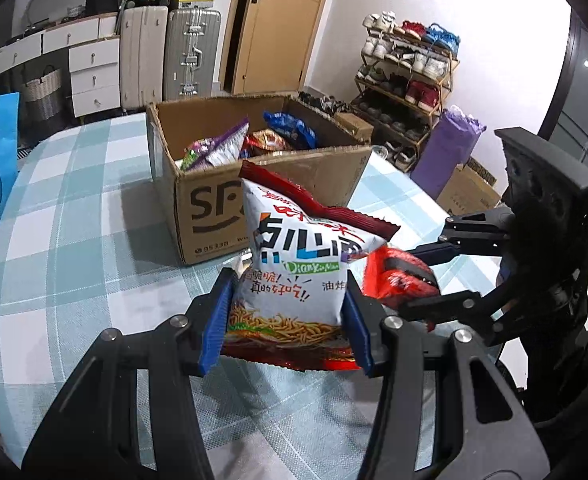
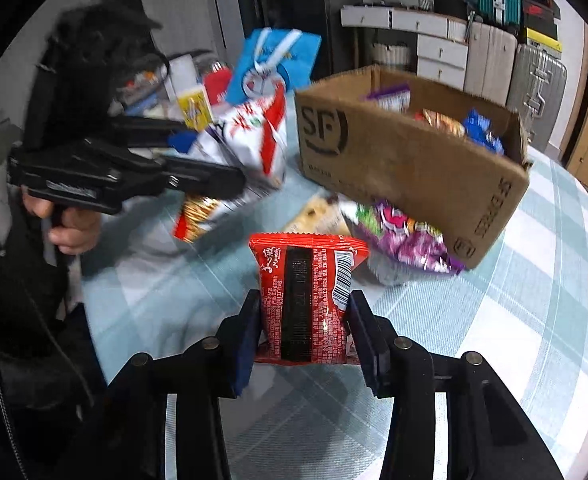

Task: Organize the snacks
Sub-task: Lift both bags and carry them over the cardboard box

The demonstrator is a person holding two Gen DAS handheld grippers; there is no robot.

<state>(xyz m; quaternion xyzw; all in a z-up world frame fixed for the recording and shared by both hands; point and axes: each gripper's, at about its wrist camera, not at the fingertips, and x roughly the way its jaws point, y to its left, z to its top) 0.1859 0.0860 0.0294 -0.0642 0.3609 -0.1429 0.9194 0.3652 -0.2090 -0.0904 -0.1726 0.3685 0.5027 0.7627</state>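
Left gripper (image 1: 288, 316): blue pads pressed on both sides of a white and red noodle snack bag (image 1: 294, 272), held upright above the table
Right gripper (image 2: 303, 328): jaws clamped on a small red packet (image 2: 305, 296), barcode side facing the camera, lifted clear of the tablecloth
Grippers together: in the left wrist view the red packet sits just beside the right edge of the noodle bag; whether they touch cannot be told
Cardboard box (image 1: 218, 208): open-topped, printed SF, standing just beyond both held snacks; its near wall faces the grippers
Inside the box: purple, red and blue snack bags (image 1: 250, 140) piled below the rim, with room left along the near wall
Loose snacks (image 2: 409, 236): a purple packet and a pale one lie on the cloth against the box's corner, just beyond the red packet
Table (image 1: 74, 216): round, checked blue and white cloth; wide bare cloth to the left of the box and under the grippers
Table edge: curves away to the right of the box, with a shoe rack (image 1: 405, 80) on the floor beyond
Person's hand (image 2: 68, 220): wrapped round the left gripper's handle
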